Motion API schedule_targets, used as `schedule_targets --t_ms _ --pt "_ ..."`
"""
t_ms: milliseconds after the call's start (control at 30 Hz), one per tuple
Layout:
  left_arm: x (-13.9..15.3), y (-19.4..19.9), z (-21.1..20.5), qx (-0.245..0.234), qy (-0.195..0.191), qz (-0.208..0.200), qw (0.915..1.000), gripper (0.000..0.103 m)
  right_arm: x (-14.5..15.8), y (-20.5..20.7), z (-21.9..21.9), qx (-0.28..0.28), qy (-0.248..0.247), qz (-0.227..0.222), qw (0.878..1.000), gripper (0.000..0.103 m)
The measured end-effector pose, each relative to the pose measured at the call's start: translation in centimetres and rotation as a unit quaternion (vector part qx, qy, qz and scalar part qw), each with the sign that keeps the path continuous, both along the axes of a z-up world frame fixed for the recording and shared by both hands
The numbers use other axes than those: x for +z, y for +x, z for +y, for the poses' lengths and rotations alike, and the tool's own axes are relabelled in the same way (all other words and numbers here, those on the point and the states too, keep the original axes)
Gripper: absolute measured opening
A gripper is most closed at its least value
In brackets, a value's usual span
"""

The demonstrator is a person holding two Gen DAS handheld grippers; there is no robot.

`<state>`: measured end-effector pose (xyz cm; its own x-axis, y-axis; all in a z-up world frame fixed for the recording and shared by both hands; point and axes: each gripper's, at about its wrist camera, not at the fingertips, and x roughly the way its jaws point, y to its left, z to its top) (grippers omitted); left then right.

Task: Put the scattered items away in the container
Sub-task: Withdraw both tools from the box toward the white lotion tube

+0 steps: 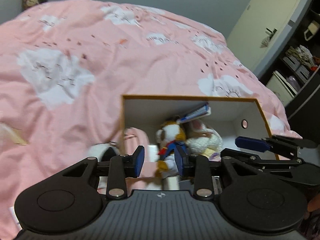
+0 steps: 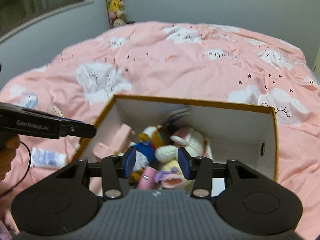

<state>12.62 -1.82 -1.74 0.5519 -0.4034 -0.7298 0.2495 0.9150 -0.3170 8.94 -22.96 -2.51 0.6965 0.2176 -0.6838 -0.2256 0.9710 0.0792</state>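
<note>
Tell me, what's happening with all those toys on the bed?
A person is tidying up with a grabber in each hand. Both the left gripper and the right gripper hover over the cardboard box on the pink duvet, jaws apart and holding nothing. A brown-and-white plush dog and a white plush bunny already lie inside. A small white packet is on the bed beside the box.

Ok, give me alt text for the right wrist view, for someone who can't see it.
An open right gripper hangs over an orange-rimmed box of plush toys on a pink cloud-print duvet. The left gripper enters from the left.
</note>
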Motion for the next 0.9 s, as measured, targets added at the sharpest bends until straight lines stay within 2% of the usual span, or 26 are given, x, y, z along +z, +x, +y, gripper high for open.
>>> schedule_targets --t_ms 67,167,267,367,400,500,567,633,767,833,900 --pt "1.0 -0.7 1.3 0.013 0.009 -0.006 0.9999 0.037 0.2 -0.7 0.9 0.002 0.014 -0.017 1.000 0.044" --pt "2.4 -1.8 3.8 0.046 0.031 -0.009 0.9984 0.038 0.6 -1.5 2.5 0.016 0.035 -0.029 0.999 0.043" --pt "3.3 -3.0 6.3 0.086 0.062 -0.002 0.9944 0.045 0.8 -1.8 4.8 0.041 0.055 -0.030 0.997 0.044" --pt "3.6 -4.2 8.8 0.123 0.087 0.006 0.9886 0.046 0.7 -1.8 7.2 0.068 0.062 -0.024 0.995 0.047" --pt "3.6 -4.6 9.5 0.131 0.095 0.009 0.9868 0.048 0.6 -1.9 8.0 0.077 0.061 -0.022 0.995 0.051" --pt "3.0 -5.8 11.2 0.137 0.120 0.013 0.9831 0.051 0.3 -1.8 10.6 0.108 0.036 -0.014 0.993 0.055" --pt "2.3 -6.4 11.6 0.124 0.146 0.013 0.9814 0.052 -0.1 -1.8 12.0 0.124 0.013 -0.009 0.992 0.056" --pt "1.6 -6.7 11.7 0.104 0.169 0.011 0.9800 0.052 -0.6 -1.9 13.1 0.136 -0.005 -0.002 0.991 0.063" --pt "0.2 -6.6 10.8 0.044 0.201 0.002 0.9785 0.053 -1.5 -1.7 14.8 0.155 -0.045 0.011 0.987 0.061" --pt "-0.5 -6.5 9.9 0.006 0.226 -0.006 0.9741 0.057 -2.0 -1.5 15.1 0.166 -0.056 0.022 0.984 0.059" --pt "-1.3 -6.2 9.0 -0.029 0.257 -0.012 0.9659 0.058 -2.5 -1.0 15.2 0.171 -0.060 0.031 0.983 0.058"
